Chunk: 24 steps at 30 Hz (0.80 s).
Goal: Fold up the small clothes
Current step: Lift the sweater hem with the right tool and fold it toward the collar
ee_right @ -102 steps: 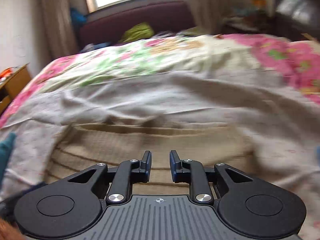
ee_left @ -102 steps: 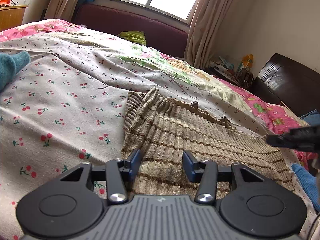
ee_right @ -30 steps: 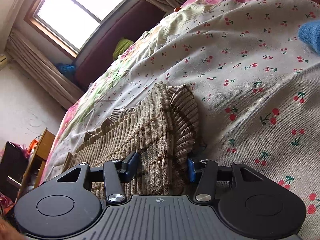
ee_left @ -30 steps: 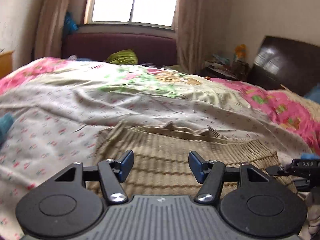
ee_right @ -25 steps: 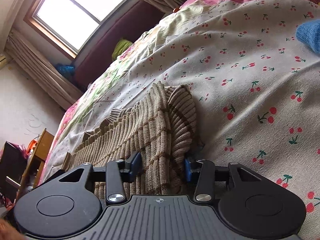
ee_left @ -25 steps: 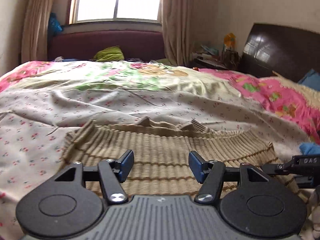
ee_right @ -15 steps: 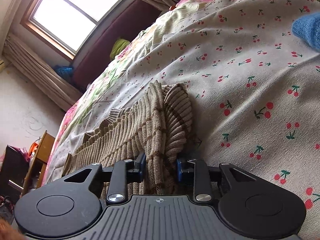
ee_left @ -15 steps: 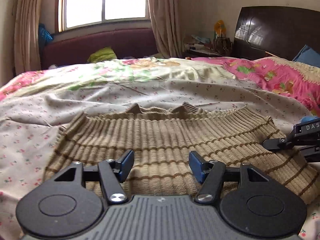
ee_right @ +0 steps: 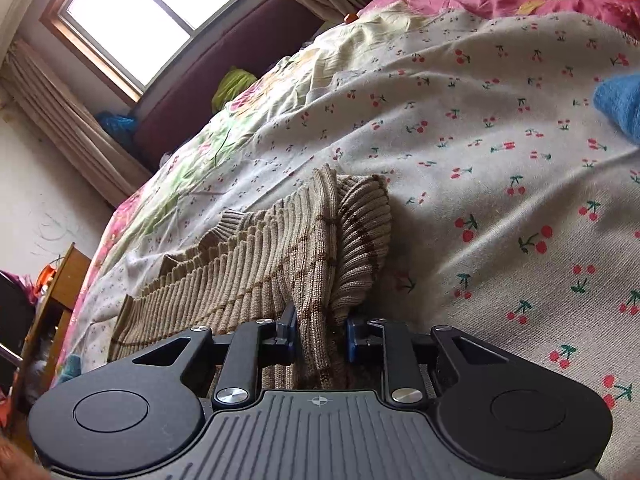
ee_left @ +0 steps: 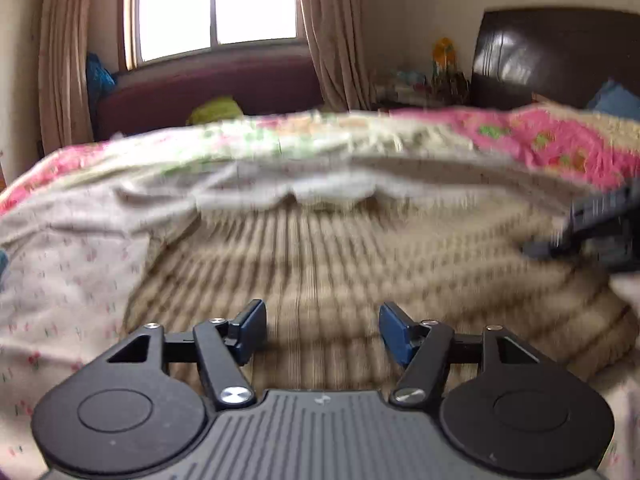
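Observation:
A beige ribbed sweater with brown stripes [ee_left: 340, 264] lies spread on the cherry-print bedsheet [ee_left: 60, 288]. My left gripper [ee_left: 322, 330] is open and empty, low over the sweater's near edge; this view is blurred. My right gripper [ee_right: 320, 334] is shut on the sweater's bunched right edge [ee_right: 320, 240], with fabric pinched between its blue pads. The right gripper also shows at the right edge of the left wrist view [ee_left: 592, 228], at the sweater's right side.
A blue knit item [ee_right: 620, 100] lies on the sheet to the right. A pink floral quilt [ee_left: 540, 140] covers the far bed. A dark headboard [ee_left: 552, 56] and a cluttered nightstand [ee_left: 420, 84] stand at the back right, and a wooden cabinet [ee_right: 48, 292] on the left.
My right gripper has closed on the sweater's right edge. My left gripper has moved in lower over the sweater and stayed open.

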### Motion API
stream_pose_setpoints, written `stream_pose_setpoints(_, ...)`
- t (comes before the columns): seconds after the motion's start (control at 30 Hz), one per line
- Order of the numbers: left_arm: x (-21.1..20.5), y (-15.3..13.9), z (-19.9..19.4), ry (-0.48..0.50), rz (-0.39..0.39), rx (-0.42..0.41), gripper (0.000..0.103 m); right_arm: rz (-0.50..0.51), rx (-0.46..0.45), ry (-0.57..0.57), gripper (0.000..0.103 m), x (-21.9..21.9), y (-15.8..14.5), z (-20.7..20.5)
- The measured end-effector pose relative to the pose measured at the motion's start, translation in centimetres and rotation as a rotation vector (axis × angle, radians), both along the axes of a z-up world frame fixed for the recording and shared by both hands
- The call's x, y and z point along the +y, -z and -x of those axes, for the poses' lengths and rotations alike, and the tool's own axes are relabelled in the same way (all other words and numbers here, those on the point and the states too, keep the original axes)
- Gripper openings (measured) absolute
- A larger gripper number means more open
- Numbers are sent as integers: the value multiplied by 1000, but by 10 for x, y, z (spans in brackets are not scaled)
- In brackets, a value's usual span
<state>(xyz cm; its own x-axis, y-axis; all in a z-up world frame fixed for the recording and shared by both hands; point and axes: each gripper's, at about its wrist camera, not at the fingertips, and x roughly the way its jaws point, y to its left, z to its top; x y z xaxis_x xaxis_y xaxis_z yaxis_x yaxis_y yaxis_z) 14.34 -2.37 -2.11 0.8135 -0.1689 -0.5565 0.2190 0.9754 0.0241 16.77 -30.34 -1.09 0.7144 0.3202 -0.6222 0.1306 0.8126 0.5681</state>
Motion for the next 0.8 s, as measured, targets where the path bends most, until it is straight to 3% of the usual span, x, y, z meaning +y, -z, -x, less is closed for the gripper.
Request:
stream_pose_setpoints(0.1, 0, 8, 7, 31, -24, 8, 74, -39, -7, 6, 21, 2, -14, 2)
stream_pose_setpoints(0.2, 9, -4, 5, 34, 48, 5, 74, -40, -21, -3, 21, 11, -38, 4)
stream_pose_setpoints(0.27, 9, 1, -2, 60, 21, 51, 76, -54, -25, -13, 21, 20, -54, 3)
stream_pose_setpoints(0.33, 11, 4, 0, 76, 21, 39, 76, -40, -26, -31, 20, 36, -72, -2)
stream_pose_setpoints(0.5, 44, -21, 5, 58, 175, 71, 76, 36, -37, -109, 20, 95, -104, -20)
stream_pose_setpoints(0.7, 92, -42, 20, 2, 292, 13, 79, 142, -5, -204, 20, 185, -106, -55)
stream_pose_setpoints(0.8, 109, -38, 18, -5, 338, 37, 80, 210, 55, -257, 20, 229, -90, -70)
